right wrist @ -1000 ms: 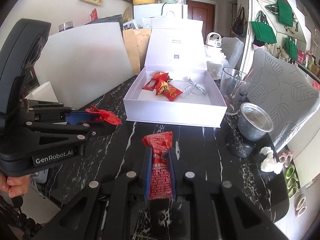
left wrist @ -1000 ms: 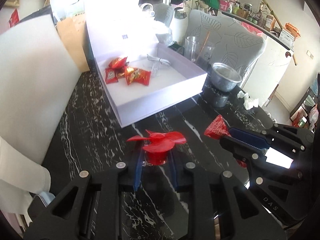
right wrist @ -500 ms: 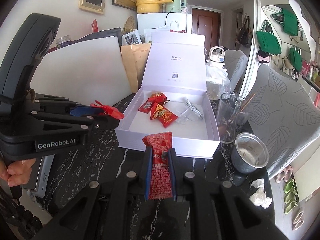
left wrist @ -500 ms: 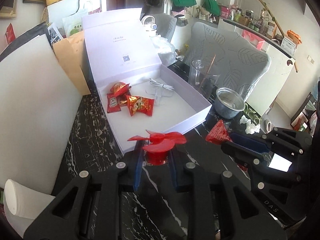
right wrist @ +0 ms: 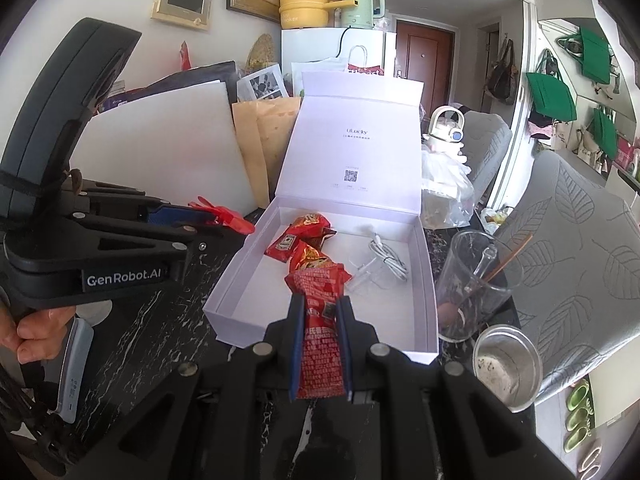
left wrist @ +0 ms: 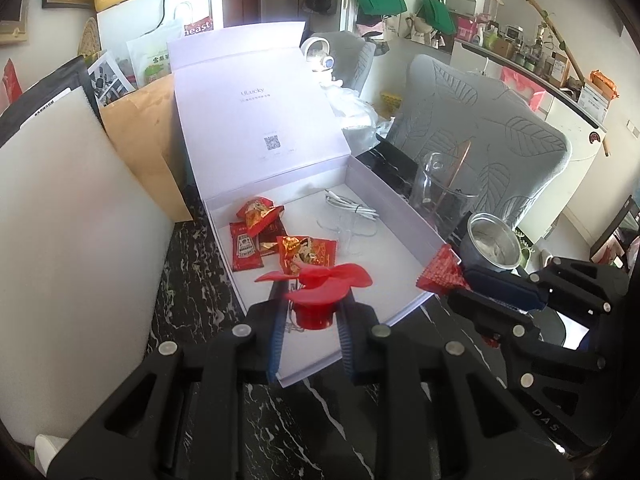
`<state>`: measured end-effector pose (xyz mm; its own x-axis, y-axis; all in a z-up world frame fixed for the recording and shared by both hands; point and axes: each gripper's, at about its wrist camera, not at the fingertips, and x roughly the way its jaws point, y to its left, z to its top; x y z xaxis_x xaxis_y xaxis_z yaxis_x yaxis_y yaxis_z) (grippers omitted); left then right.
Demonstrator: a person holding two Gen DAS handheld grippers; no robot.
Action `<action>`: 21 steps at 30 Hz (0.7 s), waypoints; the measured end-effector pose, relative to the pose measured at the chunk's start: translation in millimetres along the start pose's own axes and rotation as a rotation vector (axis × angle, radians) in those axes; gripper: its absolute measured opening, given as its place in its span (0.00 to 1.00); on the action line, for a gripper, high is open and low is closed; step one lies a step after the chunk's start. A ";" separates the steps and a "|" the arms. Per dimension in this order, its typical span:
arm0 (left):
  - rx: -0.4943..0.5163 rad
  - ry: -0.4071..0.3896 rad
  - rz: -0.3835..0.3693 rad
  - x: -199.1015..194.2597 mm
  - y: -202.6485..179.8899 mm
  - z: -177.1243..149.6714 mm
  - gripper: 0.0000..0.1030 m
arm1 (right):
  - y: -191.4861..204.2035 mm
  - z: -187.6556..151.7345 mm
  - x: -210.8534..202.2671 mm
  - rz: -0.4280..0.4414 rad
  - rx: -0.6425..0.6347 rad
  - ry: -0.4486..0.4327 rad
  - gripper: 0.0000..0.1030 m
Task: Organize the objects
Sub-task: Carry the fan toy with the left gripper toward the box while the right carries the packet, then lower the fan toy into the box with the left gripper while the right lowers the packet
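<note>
Left gripper (left wrist: 310, 316) clamped on a small red propeller fan (left wrist: 316, 292), blades sticking up above the blue pads. It hangs over the near edge of the open white box (left wrist: 404, 216). Right gripper (right wrist: 320, 344) clamped on a red snack packet (right wrist: 322, 320), upright between its fingers, crimped top above the tips, over the box's near wall. In the left view its packet end shows just off the box's right-hand near corner.

Box sits on the black marble table (left wrist: 192, 280), lid standing open at the far side. Inside: red sachets and snack packs (left wrist: 260, 236) bunched toward the far-left corner, white cable (left wrist: 352, 208) toward the far-right. Glass cup (right wrist: 476, 284) and steel cup (right wrist: 506, 364) stand on the table just beside the box's right wall.
</note>
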<state>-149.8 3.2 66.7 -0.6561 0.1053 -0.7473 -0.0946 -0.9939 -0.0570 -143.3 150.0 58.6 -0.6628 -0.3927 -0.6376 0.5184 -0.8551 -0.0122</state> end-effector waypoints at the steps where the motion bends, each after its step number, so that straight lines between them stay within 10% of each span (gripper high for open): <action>1: 0.000 0.003 0.002 2.2 0.7 2.5 0.21 | -1.1 2.6 3.2 0.003 -0.002 0.000 0.14; 21: 0.023 0.028 0.011 74.0 9.2 60.8 0.21 | -45.8 46.5 87.1 0.024 -0.005 0.026 0.14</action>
<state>-244.7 3.9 51.1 -0.6357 0.0928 -0.7663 -0.1045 -0.9940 -0.0337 -249.9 139.2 39.4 -0.6358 -0.4042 -0.6576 0.5368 -0.8437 -0.0005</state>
